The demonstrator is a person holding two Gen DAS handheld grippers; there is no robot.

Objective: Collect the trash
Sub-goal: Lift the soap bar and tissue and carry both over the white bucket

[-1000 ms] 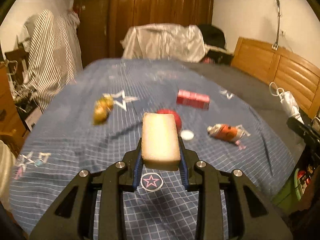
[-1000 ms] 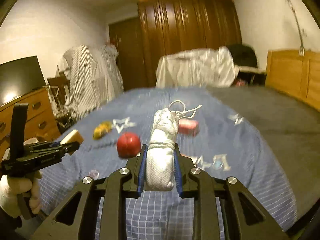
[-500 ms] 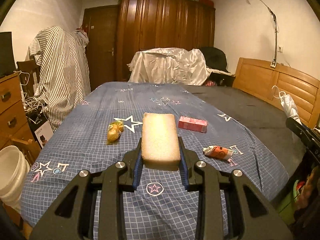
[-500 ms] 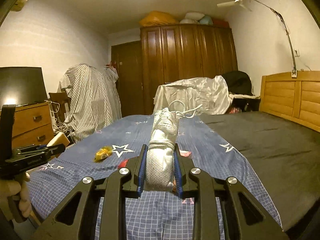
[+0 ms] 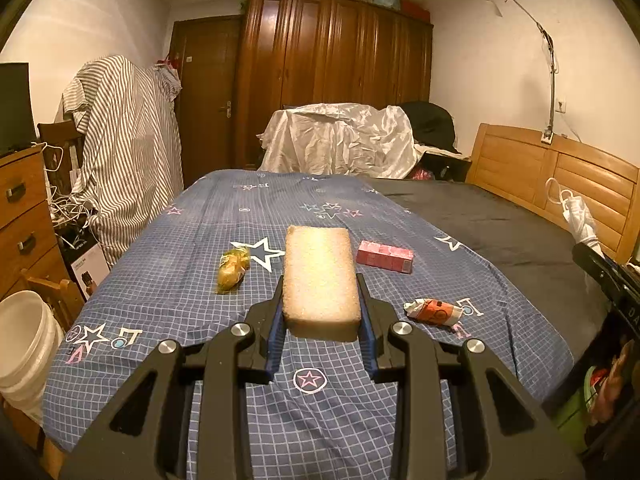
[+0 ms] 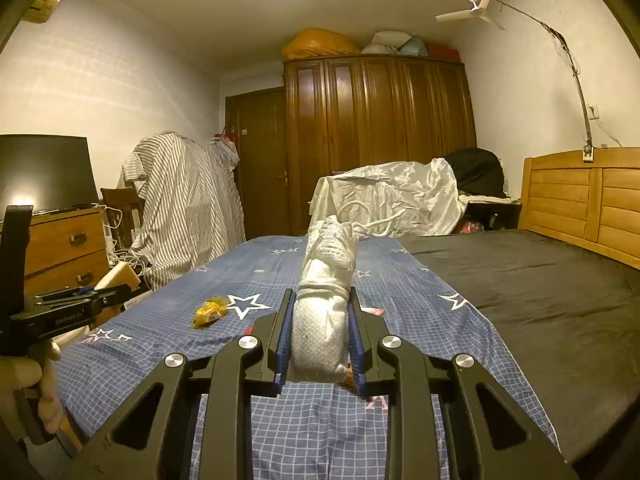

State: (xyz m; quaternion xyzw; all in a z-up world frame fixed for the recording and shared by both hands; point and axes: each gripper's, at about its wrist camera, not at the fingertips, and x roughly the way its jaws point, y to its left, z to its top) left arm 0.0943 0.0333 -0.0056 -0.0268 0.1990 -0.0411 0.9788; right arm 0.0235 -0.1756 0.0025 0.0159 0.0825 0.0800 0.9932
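Left gripper (image 5: pixel 320 300) is clamped on a pale foam block (image 5: pixel 320 280), blue pads pressing both long sides, the block jutting forward above the bed. Right gripper (image 6: pixel 320 328) is squeezed onto a white cloth bundle (image 6: pixel 326 300), tied round the middle with cord, loose loops of string trailing off its far end. Both loads are up in the air, clear of the bedspread.

Out past the foam block, the blue checked sheet (image 5: pixel 200 280) with its star prints carries what's left of the litter: a yellow wrapper (image 5: pixel 232 268) on the left beside a big white star, a pink carton (image 5: pixel 384 257) lying flat just right of the block, and a crumpled orange-and-white wrapper (image 5: pixel 434 312) nearer the right edge. From the right-hand camera, a gloved hand (image 6: pixel 28 384) shows at the far left, gripping the other tool's handle.

A white bucket (image 5: pixel 24 352) stands on the floor at the bed's left corner. Beyond the sheet, the dark mattress cover (image 5: pixel 500 228) runs to a wooden headboard (image 5: pixel 560 176). At the back, a tall brown wardrobe (image 5: pixel 336 80) with bags piled on top.
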